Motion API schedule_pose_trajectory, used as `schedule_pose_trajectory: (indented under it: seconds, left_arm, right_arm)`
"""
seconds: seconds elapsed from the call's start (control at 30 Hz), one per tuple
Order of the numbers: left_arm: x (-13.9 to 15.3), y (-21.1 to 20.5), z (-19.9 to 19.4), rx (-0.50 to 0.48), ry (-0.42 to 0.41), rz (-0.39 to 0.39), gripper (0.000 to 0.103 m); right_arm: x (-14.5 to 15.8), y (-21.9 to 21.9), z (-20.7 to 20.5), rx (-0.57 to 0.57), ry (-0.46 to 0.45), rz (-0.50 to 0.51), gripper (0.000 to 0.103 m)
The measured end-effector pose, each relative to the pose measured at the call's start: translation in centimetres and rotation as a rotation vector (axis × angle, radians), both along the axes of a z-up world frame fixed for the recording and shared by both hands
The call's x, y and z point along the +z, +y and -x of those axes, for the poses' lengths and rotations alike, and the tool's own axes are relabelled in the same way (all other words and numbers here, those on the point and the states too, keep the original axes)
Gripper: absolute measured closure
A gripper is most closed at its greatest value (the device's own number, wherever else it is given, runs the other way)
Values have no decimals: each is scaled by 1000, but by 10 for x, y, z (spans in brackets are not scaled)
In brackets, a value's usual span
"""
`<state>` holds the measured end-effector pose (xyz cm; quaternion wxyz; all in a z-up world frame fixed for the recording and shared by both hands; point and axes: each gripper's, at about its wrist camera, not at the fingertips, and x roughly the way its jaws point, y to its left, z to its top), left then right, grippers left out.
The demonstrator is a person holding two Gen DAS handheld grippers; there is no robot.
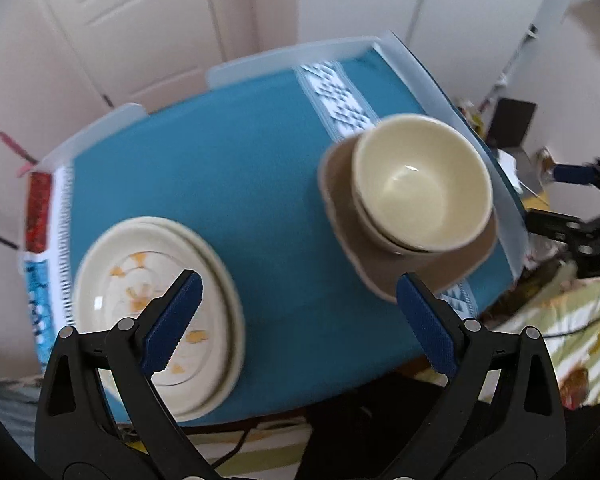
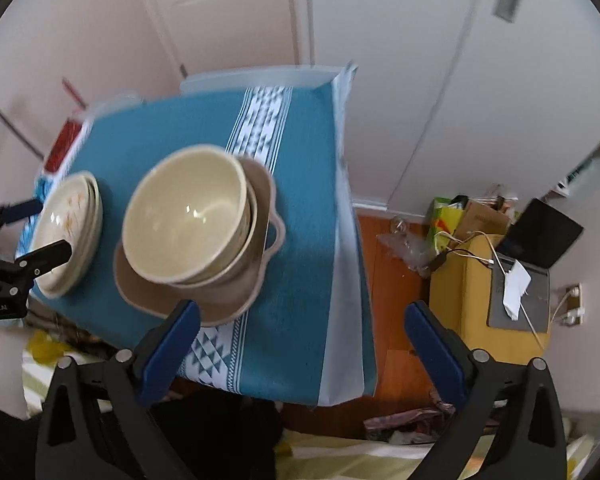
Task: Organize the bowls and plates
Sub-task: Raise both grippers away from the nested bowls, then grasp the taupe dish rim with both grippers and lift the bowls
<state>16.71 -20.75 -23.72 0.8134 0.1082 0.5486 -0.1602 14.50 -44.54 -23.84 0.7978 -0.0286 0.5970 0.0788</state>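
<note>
A stack of cream bowls sits on a brown scalloped plate on the right of the blue-clothed table. A stack of cream plates with orange flowers lies at the front left. My left gripper is open and empty, held above the table's near edge between the two stacks. In the right wrist view the bowls, the brown plate and the flowered plates show to the left. My right gripper is open and empty above the table's right front corner.
A red and blue patterned strip hangs at the table's left edge. On the floor to the right are a yellow box with cables and a dark laptop, and bags. White doors stand behind the table.
</note>
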Motion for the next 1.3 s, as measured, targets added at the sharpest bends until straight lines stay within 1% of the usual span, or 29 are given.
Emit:
schedule_pose_trajectory:
  seconds: [0.03,0.1,0.17,0.3,0.33,0.4,0.47,0.53,0.57,0.63,0.67,0.7,0.73,0.8,0.83,0.87,0.9,0.97,1.1,1.2,1.3]
  left_arm:
    - [-6,-5,-2,-18,20,0,5]
    - [-18,-13,-7,-35,53,-18,7]
    - [-28,-19,-12,-45,84,-16,8]
    - [-48,-28,-21,-63,140,-24,16]
    - [-53,-30,-23,-70,158,-30,21]
    - [-61,-32,-25,-79,177,-47,27]
    - [-67,-34,-29,-80,194,-36,32]
    - [-73,-38,-31,-85,204,-35,39]
    - [-77,-40,-32,-86,207,-35,41]
    - [-85,-44,-34,-90,219,-22,51]
    - [-89,-45,-35,-91,226,-20,53]
    - [-93,-47,-36,-93,227,-19,58]
    - [-94,-47,-36,-90,226,-2,66]
    - [-98,-49,-37,-93,212,4,71]
    - [-97,-50,-37,-99,193,3,77]
    - [-97,-52,-36,-109,183,11,81]
    - [-96,-54,-35,-120,175,20,88]
    - [-94,-58,-31,-135,138,4,89]
    - [-92,-58,-27,-138,109,1,89]
    - [-89,-60,-24,-146,84,-23,89]
    - [-86,-60,-25,-137,83,-18,90]
  right_arm:
    - [-7,2,-4,18,22,4,12]
    - [-17,6,-9,41,66,-2,26]
    - [-26,11,-14,70,106,-19,32]
    - [-41,23,-19,135,163,-5,34]
    - [-43,27,-20,146,173,-3,35]
    - [-50,29,-24,173,198,-8,42]
    - [-55,30,-28,192,211,-6,45]
    - [-60,30,-30,202,218,-16,48]
    - [-63,30,-30,205,217,-27,52]
    - [-69,30,-32,212,207,-47,57]
    - [-71,30,-32,217,198,-55,62]
    - [-73,32,-32,223,194,-60,66]
    - [-75,33,-33,228,189,-62,67]
    - [-80,34,-31,241,175,-74,72]
    - [-82,35,-30,245,167,-89,74]
    - [-84,34,-29,250,162,-96,78]
    - [-85,35,-29,258,150,-109,82]
    - [-85,37,-28,271,134,-114,87]
    - [-83,37,-24,279,102,-110,87]
    - [-83,37,-23,283,90,-101,88]
    - [-84,34,-21,275,84,-113,88]
